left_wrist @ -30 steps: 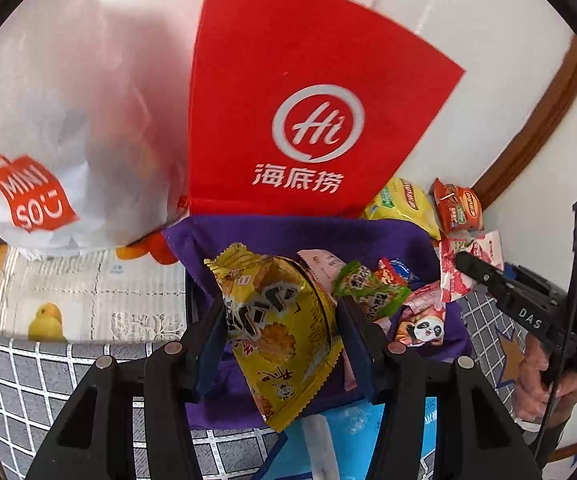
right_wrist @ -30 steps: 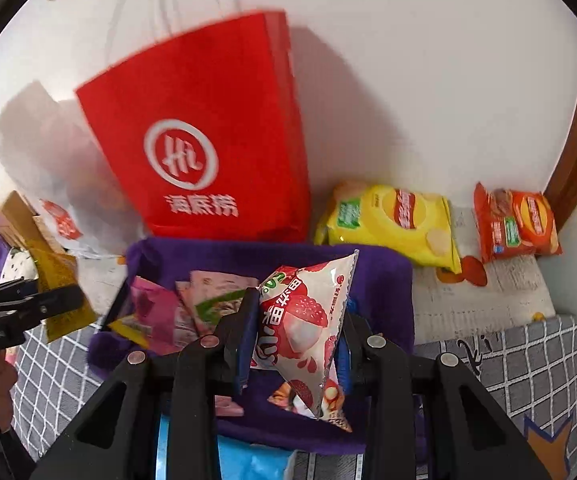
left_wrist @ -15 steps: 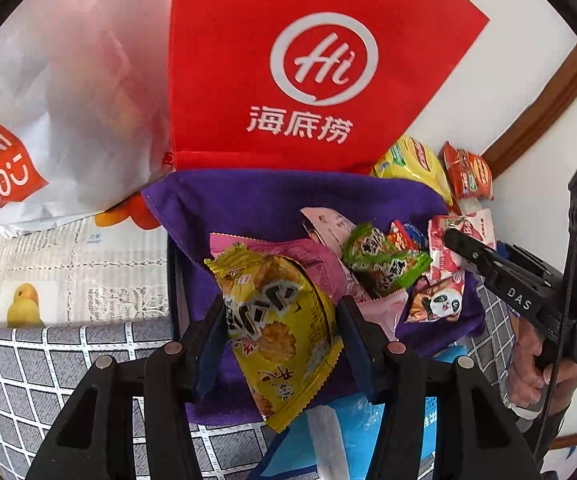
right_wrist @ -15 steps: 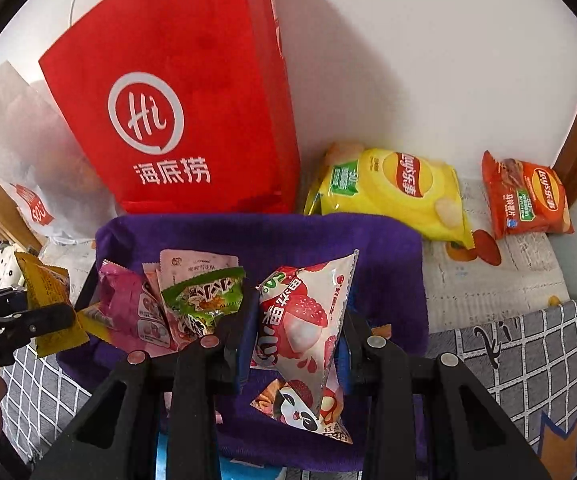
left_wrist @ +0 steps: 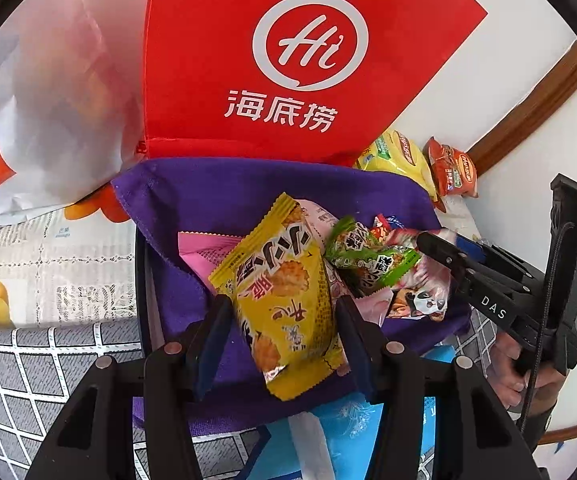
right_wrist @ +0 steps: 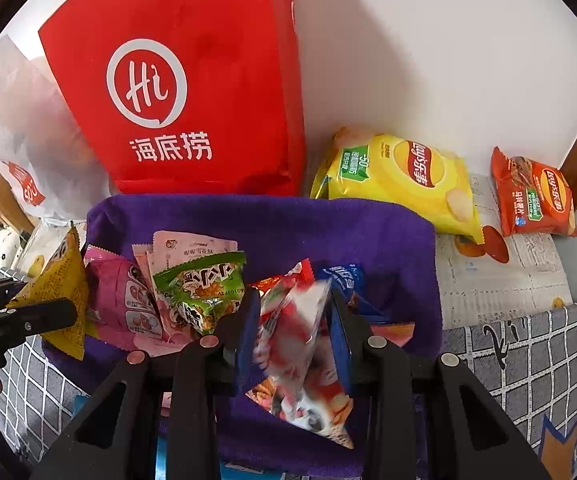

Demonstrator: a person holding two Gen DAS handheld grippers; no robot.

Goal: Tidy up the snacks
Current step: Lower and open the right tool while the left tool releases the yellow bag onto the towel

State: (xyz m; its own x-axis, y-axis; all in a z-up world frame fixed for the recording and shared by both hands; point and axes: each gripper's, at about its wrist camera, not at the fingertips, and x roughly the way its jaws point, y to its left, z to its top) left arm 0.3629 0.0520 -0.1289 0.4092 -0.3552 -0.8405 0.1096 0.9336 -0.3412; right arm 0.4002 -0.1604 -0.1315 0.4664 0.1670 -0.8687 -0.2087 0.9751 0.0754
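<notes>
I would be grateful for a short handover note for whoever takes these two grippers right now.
Left gripper: shut on the yellow snack packet, over the purple-lined basket.
Right gripper: shut on the red-and-white snack packet, over the same basket.
Done: several small packets, the green packet among them, lie in the basket.
Left: release both held packets; the yellow chip bag and orange chip bag lie outside by the wall.

A yellow snack packet (left_wrist: 284, 304) is held between the fingers of the left gripper (left_wrist: 282, 316), over a purple cloth-lined box (left_wrist: 224, 196). More snacks (a green packet (left_wrist: 372, 256) among them) are piled inside. The right gripper (left_wrist: 440, 246) is seen beside them. A red bag (left_wrist: 288, 60) is stood behind.
</notes>
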